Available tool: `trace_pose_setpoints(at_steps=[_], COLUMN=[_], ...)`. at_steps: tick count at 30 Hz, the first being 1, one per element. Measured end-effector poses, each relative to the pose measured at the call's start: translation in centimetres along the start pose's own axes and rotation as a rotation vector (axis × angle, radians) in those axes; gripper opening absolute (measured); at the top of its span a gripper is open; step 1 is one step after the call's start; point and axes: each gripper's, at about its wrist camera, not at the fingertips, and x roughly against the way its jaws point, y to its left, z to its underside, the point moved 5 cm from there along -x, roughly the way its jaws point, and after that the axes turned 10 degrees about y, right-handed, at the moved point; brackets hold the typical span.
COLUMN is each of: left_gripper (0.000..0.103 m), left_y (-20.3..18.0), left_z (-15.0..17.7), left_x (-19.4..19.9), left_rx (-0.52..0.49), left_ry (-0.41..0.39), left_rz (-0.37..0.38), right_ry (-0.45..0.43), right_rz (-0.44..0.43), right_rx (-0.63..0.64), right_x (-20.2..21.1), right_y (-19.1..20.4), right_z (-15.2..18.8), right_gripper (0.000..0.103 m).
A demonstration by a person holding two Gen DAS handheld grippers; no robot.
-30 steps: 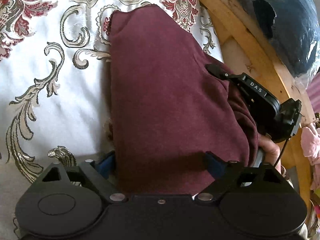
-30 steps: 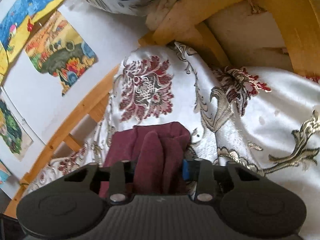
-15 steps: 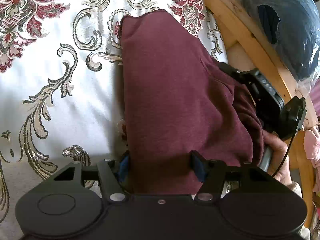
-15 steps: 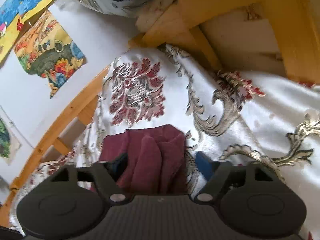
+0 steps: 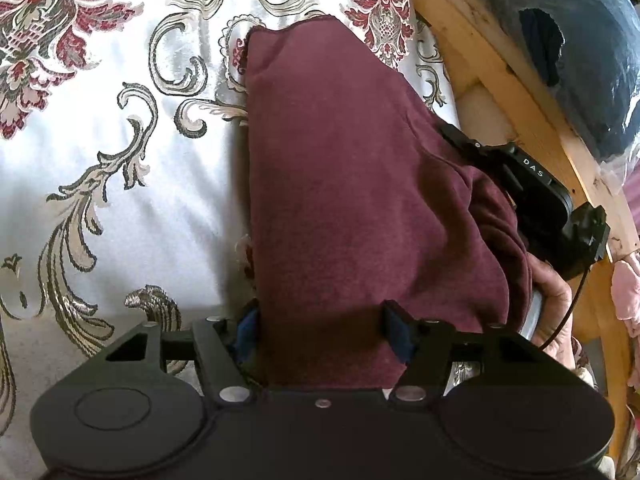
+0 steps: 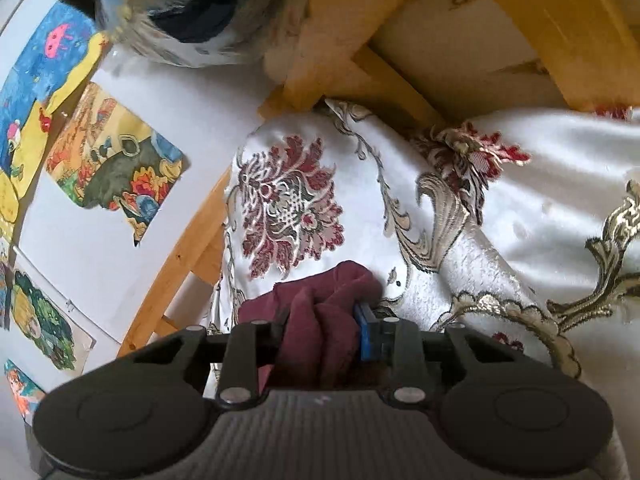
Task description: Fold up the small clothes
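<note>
One dark maroon knit garment [image 5: 352, 200] lay on the white satin bedspread with gold and red scrollwork [image 5: 100, 152], running from the upper middle of the left wrist frame down to its lower edge, and both claws worked on its near end, most likely so that the cloth could be gathered for a fold. The left claw [image 5: 324, 332], at the lower centre of its own view, stood with its two blue-padded fingers [image 5: 246, 330] on either side of a broad flat band of the garment; the pads seemed to press on the cloth's edges, so it looked to be pinching a wide hem rather than standing free. The right claw [image 6: 320, 332], low in the middle of the right wrist frame, had just been closing, and its jaws were pressed onto a bunched ridge of the same maroon cloth, a narrower hold that suited a crumpled edge. In the left wrist view that right claw [image 5: 516, 184] showed at the right edge, with one hand [image 5: 554, 300] gripping its handle. A wooden bed frame [image 5: 504, 92] ran diagonally behind. Counted: one garment, two claws, one hand in view, and four colourful pictures [image 6: 116, 164] on the white wall at the left of the right wrist frame.
</note>
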Motion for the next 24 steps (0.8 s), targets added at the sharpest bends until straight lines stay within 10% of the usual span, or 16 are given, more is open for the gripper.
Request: trace_pose_setpoints(at_steps=[17,24], left_gripper=[0.065,0.044], left_y=[0.0,-2.7], left_z=[0.1,-0.1], left_x=[0.1,1.7], left_rx=[-0.007,-0.144], left_ry=[0.001,-0.028], left_rz=[0.014,-0.086], right_ry=[-0.024,-0.057], right_rz=[0.165,0.194], right_rx=[0.227,0.353], right_x=[0.2,1.1], right_y=[3.3,6.3], right_z=[0.6,1.5], right_gripper=[0.025,0.021])
